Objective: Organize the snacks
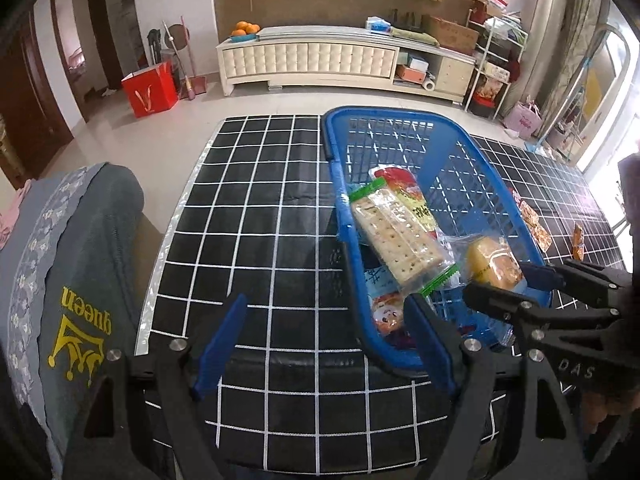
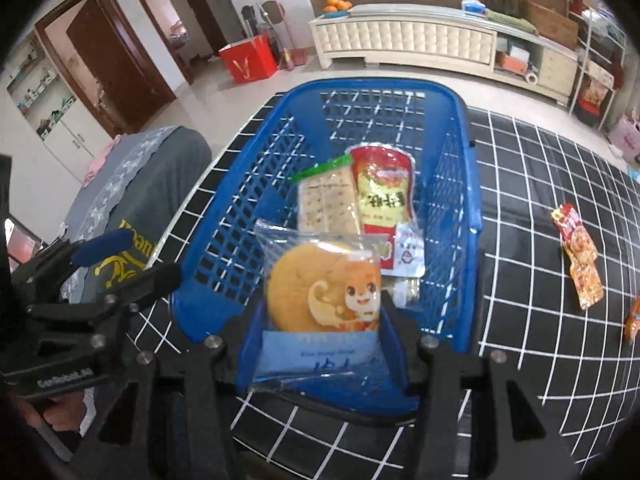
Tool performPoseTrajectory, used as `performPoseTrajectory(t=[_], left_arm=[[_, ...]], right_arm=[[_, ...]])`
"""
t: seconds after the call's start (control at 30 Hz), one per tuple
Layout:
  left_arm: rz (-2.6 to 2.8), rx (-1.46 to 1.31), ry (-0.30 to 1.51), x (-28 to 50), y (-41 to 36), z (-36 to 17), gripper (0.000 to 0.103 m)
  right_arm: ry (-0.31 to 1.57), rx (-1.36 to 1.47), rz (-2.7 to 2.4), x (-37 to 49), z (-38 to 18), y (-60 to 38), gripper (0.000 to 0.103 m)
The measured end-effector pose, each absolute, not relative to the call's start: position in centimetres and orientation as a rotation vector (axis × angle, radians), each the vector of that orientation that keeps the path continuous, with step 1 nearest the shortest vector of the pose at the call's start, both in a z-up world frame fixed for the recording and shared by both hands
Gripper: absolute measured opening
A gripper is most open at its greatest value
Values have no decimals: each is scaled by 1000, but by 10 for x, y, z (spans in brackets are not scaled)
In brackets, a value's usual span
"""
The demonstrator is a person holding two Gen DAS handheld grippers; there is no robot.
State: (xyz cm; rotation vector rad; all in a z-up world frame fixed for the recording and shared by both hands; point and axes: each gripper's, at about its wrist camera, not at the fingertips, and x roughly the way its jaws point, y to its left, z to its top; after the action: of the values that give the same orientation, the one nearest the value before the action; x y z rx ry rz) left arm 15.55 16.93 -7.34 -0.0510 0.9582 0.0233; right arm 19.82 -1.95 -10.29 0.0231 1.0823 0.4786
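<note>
A blue mesh basket (image 1: 400, 116) (image 2: 376, 88) stands on the black grid tablecloth. Inside lie a cracker pack (image 1: 396, 232) (image 2: 326, 200), a red and yellow packet (image 2: 382, 192) and a small white packet (image 2: 408, 252). My right gripper (image 2: 320, 344) is shut on a clear bread packet (image 2: 320, 284) printed with a cartoon animal, held over the basket's near end. In the left wrist view the right gripper (image 1: 502, 280) comes in from the right with the bread (image 1: 492, 264). My left gripper (image 1: 324, 344) stands open and empty by the basket's near left corner.
Loose orange snack packets (image 2: 578, 256) (image 1: 534, 224) lie on the tablecloth (image 1: 260, 220) right of the basket, with another (image 2: 634, 320) near the edge. A chair with a grey cover (image 1: 72, 260) stands against the table's left side. A cream cabinet (image 1: 308, 60) lines the far wall.
</note>
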Motion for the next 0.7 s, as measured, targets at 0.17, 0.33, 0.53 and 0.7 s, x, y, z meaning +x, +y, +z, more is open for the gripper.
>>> performPoseTrajectory(t=[0.17,0.33,0.53,0.7], left_arm=[[50,-47,968,155,173,-73,79],[55,-51,972,150,171,-74,79],[49,-53,983,153,170,-76,79],[52,-55,976,153,170,-73,79]], right_arm=[[1077,13,488,197,-101,-20,57],[1085,0,503,199,-102,-13,57],[1110,10,515,206,-106,-7,57],[1116,0,512,208,-108,-6,70]])
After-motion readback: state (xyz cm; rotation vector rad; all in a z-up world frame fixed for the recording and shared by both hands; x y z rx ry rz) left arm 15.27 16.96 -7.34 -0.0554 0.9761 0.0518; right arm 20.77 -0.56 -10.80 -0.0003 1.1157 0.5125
